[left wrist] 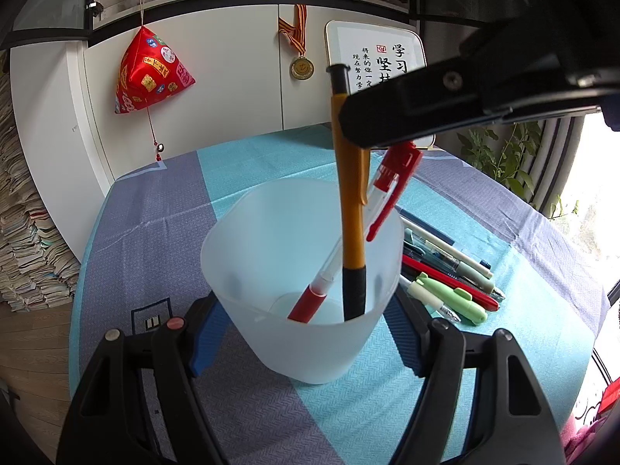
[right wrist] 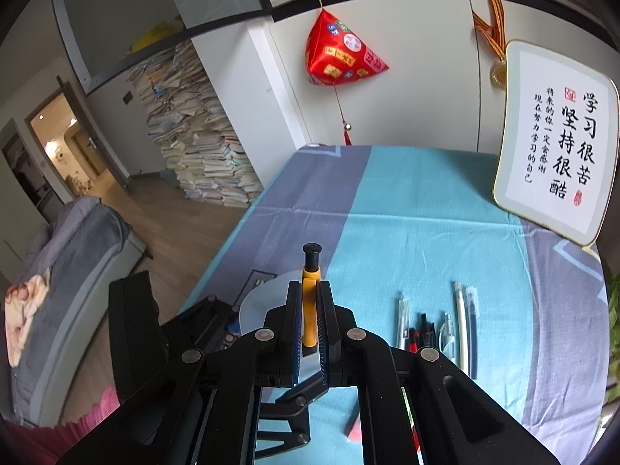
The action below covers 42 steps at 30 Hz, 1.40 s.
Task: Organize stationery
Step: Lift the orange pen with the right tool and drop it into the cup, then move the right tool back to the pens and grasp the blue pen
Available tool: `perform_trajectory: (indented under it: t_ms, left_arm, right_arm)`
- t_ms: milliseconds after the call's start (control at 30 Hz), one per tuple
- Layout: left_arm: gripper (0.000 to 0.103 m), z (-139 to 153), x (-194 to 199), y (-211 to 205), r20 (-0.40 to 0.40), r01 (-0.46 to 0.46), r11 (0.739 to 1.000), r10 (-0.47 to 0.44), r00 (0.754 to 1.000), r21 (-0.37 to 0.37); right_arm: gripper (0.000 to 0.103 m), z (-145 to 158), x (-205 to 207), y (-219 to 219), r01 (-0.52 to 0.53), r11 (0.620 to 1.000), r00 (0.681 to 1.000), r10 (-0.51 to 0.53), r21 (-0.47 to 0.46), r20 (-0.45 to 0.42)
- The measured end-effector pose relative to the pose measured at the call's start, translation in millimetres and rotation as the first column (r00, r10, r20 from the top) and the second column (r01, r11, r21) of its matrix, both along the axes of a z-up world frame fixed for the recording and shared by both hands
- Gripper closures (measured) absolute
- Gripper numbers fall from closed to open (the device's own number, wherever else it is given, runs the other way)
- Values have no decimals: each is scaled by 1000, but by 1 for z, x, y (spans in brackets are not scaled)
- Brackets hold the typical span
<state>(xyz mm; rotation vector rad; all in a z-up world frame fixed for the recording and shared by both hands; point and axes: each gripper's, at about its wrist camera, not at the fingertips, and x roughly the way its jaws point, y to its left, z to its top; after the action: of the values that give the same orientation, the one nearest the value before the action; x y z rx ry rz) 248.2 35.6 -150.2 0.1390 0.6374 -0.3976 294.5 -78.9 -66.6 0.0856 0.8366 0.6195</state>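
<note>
Gripping a frosted translucent cup (left wrist: pixel 298 271) from both sides, the left tongs (left wrist: pixel 302 333) press their blue-padded fingers (left wrist: pixel 209 333) against its lower walls, partly parted to the cup's width, and hold it upright on the counter (left wrist: pixel 155 213), which is covered in a blue and teal cloth. The right tongs (right wrist: pixel 309 321) are clamped tight on the upper barrel of an orange pen (left wrist: pixel 350 213), whose black button end sticks up past the fingertips. In the left wrist view this pen stands almost upright with its black grip end down inside the cup, near the bottom. A red and white pen (left wrist: pixel 348 248) already leans in the cup beside it, its clip end resting over the far rim. Just to the right of the cup, a loose group of pens (left wrist: pixel 445 271) lies flat on the cloth, red, green, cream and dark ones side by side. At the back of the counter a framed calligraphy sign (right wrist: pixel 558 143) leans against white cabinet doors, where a red fabric ornament (left wrist: pixel 149 71) and a medal (left wrist: pixel 302 68) hang.
</note>
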Motion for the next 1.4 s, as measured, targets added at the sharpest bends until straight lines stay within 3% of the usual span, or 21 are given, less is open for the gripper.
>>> perform_trajectory:
  t_ms: [400,633,767,867,1000,1400]
  left_arm:
    - [30,0,0,0,0,0,1000,0,1000,0]
    - [30,1,0,0,1,0,1000,0,1000,1]
    - [30,1,0,-1,5,2,1000,-2,1000,7]
    - [30,2,-1,0,8,3,1000,-3,1000,8]
    - [30,1,-2,0,7,3,1000,-3,1000,8]
    - [30,1,-1,2,9,5,1000,-6,1000,8]
  right_arm:
    - [95,2,-8,-3,-4,1000,1000,4,-9,-1]
    - [95,27,-24,-37,81,996,992,-78,-23,98]
    - [95,-12,-9,-62,165,980,986,-167,-108,-7]
    - [95,-51,16,-83,251,949,957,-273,-188,-101]
    - [95,-81,38,-100,287,932,935,-322,-222,-145]
    - [95,-96,71,-81,221,939,954,-264,-262,-141]
